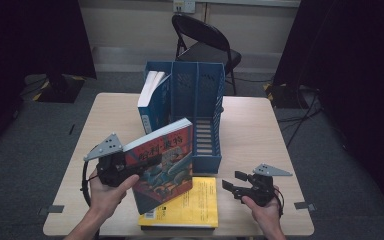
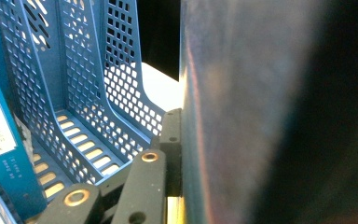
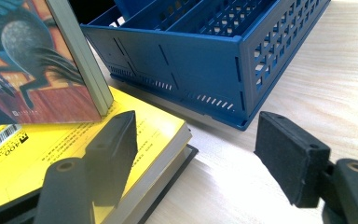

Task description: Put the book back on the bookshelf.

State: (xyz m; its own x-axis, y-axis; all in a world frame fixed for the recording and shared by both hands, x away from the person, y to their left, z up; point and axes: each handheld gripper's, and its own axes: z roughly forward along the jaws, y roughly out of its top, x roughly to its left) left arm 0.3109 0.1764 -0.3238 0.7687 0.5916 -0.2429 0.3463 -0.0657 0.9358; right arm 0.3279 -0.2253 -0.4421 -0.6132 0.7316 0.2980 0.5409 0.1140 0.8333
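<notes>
The left gripper (image 1: 130, 167) has its jaws clamped on the colourful book (image 1: 165, 167), gripping it near the spine so the book stands almost upright, tilted a little, just above the yellow book (image 1: 197, 202). Holding it on edge like this makes sense if it is meant for the blue file rack (image 1: 202, 107): the slots take books standing, not flat. In the left gripper view the dark cover presses against one jaw, and the slots of the rack lie straight ahead, so the book is already roughly lined up with an opening.

The right gripper (image 1: 237, 185) rests low at the near right of the table (image 1: 260, 130), jaws spread wide with nothing between them (it looks parked, ready to steady the stack or take the next book). Its own view looks across the corner of the yellow book toward the front of the rack.

Count: three books on or over the table that I can tell apart, namely the held one, the yellow one lying flat on a dark base (perhaps another book, hard to tell) and a blue book (image 1: 152, 102) leaning in the leftmost slot. One rack with three slots, two of them free. One folding chair (image 1: 205, 40) stands beyond the table.
</notes>
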